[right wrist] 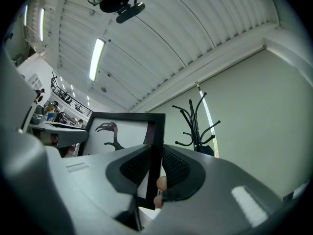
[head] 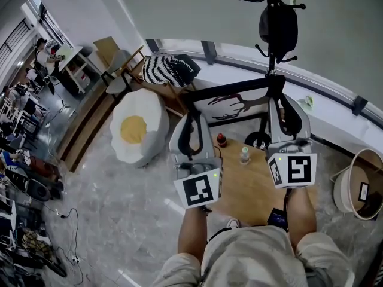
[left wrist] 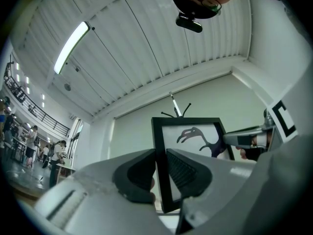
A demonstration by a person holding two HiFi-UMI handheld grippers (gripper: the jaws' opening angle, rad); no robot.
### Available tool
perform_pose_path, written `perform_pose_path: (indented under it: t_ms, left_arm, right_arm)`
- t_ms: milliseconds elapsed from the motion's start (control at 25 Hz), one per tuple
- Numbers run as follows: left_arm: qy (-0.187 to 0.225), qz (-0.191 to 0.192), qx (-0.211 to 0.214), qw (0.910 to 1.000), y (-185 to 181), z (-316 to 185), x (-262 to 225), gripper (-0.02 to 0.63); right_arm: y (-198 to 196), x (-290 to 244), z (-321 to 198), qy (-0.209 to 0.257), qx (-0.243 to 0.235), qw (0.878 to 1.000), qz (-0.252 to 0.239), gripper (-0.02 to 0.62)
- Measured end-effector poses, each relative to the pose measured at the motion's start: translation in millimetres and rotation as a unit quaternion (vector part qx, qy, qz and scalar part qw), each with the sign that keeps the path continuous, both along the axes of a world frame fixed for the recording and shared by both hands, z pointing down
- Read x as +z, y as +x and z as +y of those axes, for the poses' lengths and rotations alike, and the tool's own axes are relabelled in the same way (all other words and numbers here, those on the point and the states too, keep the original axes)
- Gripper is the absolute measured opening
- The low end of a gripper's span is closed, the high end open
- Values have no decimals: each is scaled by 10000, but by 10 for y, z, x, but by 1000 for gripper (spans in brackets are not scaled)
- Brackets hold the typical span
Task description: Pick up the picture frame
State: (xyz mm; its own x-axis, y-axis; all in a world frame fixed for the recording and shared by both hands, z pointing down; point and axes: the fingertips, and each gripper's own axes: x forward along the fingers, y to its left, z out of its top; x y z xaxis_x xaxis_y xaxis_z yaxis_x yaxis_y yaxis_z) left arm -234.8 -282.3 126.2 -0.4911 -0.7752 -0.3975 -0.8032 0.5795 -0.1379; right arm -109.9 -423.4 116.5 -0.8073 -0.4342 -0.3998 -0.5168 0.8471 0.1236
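The left gripper [left wrist: 160,173] and right gripper [right wrist: 155,168] each pinch a side edge of the picture frame [head: 236,106], held above a wooden table [head: 257,190] bearing a clear bottle [head: 244,155]. A coat stand [right wrist: 195,126] is behind.

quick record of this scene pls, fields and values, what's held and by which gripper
held item: picture frame, black border, bird drawing, upright
left gripper: shut on the frame's left edge
right gripper: shut on the frame's right edge
below: wooden table with a small bottle on it
behind: coat stand
task state: frame gripped on both sides
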Motion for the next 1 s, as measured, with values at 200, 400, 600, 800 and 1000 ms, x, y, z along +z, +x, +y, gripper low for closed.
perform_pose_path:
  t_ms: [200, 400, 600, 800, 1000]
  left_arm:
    - [-57, 49, 21, 10000, -1, -13, 27, 80]
    - [-43, 45, 26, 10000, -21, -27, 23, 81]
    - [-105, 167, 6, 9998, -35, -36, 54, 80]
    - [-129, 183, 20, 9997, -40, -40, 61, 80]
    - [-181, 174, 24, 9997, -50, -66, 42, 81]
  right_arm:
    - [-6, 17, -17, -54, 13, 10000, 42, 69]
    - [-15, 23, -23, -77, 29, 9999, 68, 69]
    - [-19, 37, -23, -84, 52, 9999, 117, 69]
    - [-22, 39, -26, -89, 45, 9999, 132, 69]
    - [-29, 33, -47, -119, 99, 9998, 132, 69]
